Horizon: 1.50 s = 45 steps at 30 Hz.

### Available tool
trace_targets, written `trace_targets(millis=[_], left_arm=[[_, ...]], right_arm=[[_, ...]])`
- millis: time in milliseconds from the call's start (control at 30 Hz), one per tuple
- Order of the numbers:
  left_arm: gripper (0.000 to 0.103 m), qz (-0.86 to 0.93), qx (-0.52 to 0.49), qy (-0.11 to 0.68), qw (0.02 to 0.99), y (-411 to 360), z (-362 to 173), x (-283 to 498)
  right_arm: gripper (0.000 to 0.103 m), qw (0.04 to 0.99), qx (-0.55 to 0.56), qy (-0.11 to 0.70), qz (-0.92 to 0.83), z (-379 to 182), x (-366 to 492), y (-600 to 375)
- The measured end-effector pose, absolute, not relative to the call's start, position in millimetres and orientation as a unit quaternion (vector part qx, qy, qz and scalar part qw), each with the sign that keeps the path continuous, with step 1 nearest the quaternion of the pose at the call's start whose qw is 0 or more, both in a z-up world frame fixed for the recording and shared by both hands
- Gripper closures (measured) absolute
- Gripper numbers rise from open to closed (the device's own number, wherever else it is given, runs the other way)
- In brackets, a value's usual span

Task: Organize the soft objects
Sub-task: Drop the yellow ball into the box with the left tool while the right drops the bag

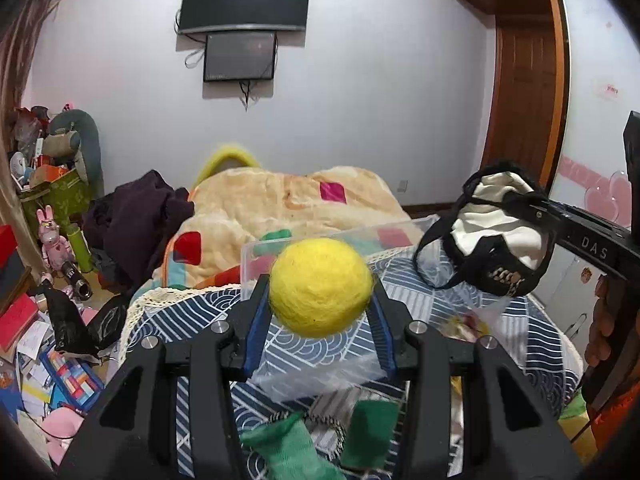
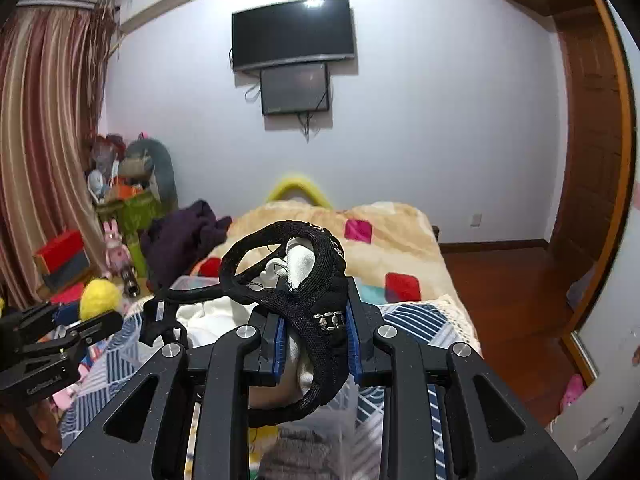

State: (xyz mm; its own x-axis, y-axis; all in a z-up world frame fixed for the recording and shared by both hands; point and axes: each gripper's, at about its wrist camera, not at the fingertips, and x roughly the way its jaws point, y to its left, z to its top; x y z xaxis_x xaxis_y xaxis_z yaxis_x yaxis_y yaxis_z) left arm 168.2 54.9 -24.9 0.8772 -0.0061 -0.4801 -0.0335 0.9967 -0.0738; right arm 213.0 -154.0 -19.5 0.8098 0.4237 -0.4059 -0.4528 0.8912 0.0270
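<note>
My left gripper [image 1: 320, 300] is shut on a yellow felt ball [image 1: 320, 286] and holds it above the bed, in front of a clear plastic box [image 1: 256, 256]. My right gripper [image 2: 316, 336] is shut on a black and white fabric pouch [image 2: 316, 280] with thin black straps, held in the air. The pouch also shows in the left wrist view [image 1: 492, 236], at the right, level with the ball. The yellow ball [image 2: 99, 298] and left gripper [image 2: 60, 340] show at the left of the right wrist view.
Green soft pieces [image 1: 288, 444] and a clear plastic sheet [image 1: 320, 376] lie on the blue patterned bedspread [image 1: 500, 328] below. A beige blanket [image 1: 280, 204] and dark clothes [image 1: 140, 216] fill the far bed. Clutter covers the floor at left [image 1: 48, 340]. A wooden door [image 1: 524, 108] stands right.
</note>
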Motion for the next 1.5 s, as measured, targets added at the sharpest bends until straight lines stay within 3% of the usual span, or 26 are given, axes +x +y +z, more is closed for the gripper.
trace_targets(millis=[667, 767, 900, 1200, 1333, 1500], left_arm=[[0.055, -0.017, -0.032, 0.366, 0.93, 52.6, -84.3, 244.8], [0.048, -0.013, -0.023, 0.365, 0.931, 49.8, -84.2, 242.1], [0.039, -0.008, -0.022, 0.352, 0.936, 48.9, -78.1, 232.5], [0.023, -0.005, -0.025, 0.305, 0.952, 48.9, -46.6, 195.5], [0.014, -0.004, -0.037, 0.288, 0.957, 53.2, -33.2, 176.3], [0.011, 0.006, -0.04, 0.269, 0.962, 56.2, -24.3, 150.7]], right_arm=[[0.077, 0.899, -0.128, 0.336, 0.251, -65.8, 259.1, -127.5], [0.07, 0.896, -0.132, 0.339, 0.255, -63.2, 257.9, -127.0], [0.044, 0.903, -0.125, 0.325, 0.251, -56.3, 251.5, -133.0], [0.022, 0.916, -0.113, 0.287, 0.258, -36.4, 230.9, -144.9], [0.021, 0.92, -0.107, 0.268, 0.267, -25.6, 217.8, -150.3], [0.02, 0.925, -0.089, 0.248, 0.275, -18.6, 199.1, -158.8]])
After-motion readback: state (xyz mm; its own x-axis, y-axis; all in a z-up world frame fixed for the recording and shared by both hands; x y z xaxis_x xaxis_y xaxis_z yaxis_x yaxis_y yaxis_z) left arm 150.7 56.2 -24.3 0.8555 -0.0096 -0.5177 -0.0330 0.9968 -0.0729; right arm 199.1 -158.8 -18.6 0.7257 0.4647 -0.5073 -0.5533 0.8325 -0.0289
